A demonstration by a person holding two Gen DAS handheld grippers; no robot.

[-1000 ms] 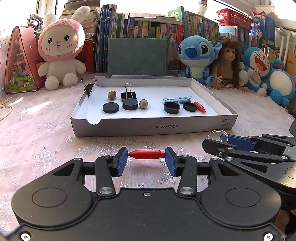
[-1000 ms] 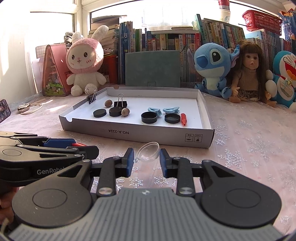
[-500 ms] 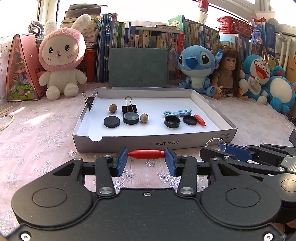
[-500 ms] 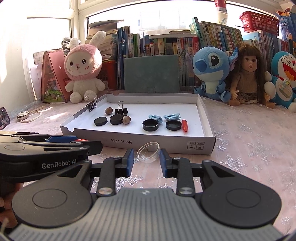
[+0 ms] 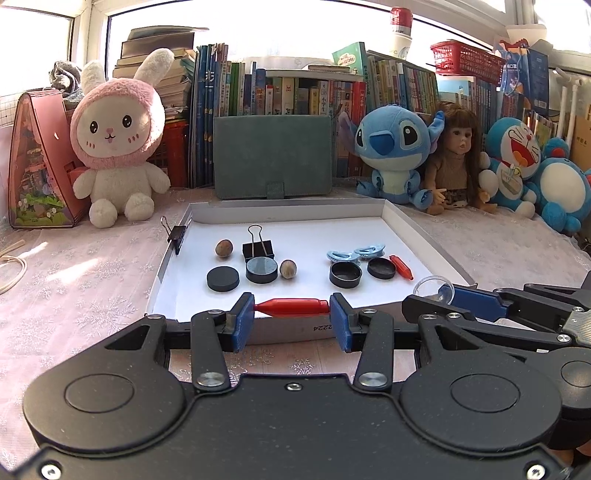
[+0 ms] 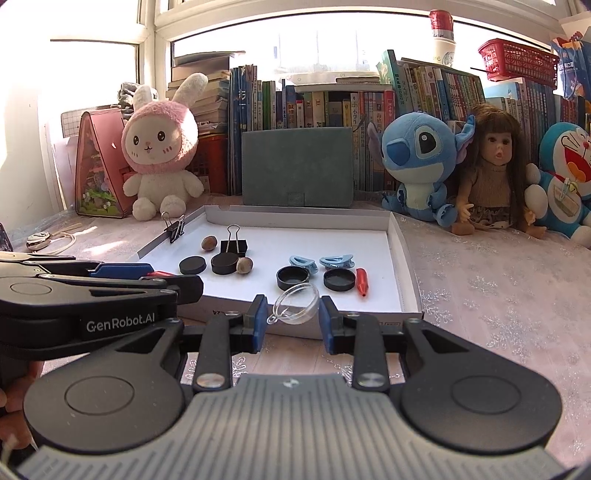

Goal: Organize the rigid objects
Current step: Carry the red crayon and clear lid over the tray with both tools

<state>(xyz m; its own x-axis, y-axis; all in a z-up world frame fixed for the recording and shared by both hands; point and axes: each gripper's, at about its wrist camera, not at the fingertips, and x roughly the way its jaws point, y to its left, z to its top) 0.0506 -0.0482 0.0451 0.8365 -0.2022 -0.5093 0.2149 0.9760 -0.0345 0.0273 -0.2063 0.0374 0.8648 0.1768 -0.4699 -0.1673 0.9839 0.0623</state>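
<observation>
Box front label [image 5: 320, 327] half hidden behind left tool [image 5: 292, 318]; Doraemon plush [image 6: 567, 181] cut off at frame edge, far right of right tool [image 6: 290, 319].

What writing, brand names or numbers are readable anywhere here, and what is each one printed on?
"GenRobot.AI": white letters on the side of the black left gripper, seen from the right wrist.
"2224": upside down on the front wall of the shallow white cardboard box, partly hidden by the gripper.
Spines of the upright row of books at the back: characters too small to read.
Red-topped can on the books: print blurred.
</observation>
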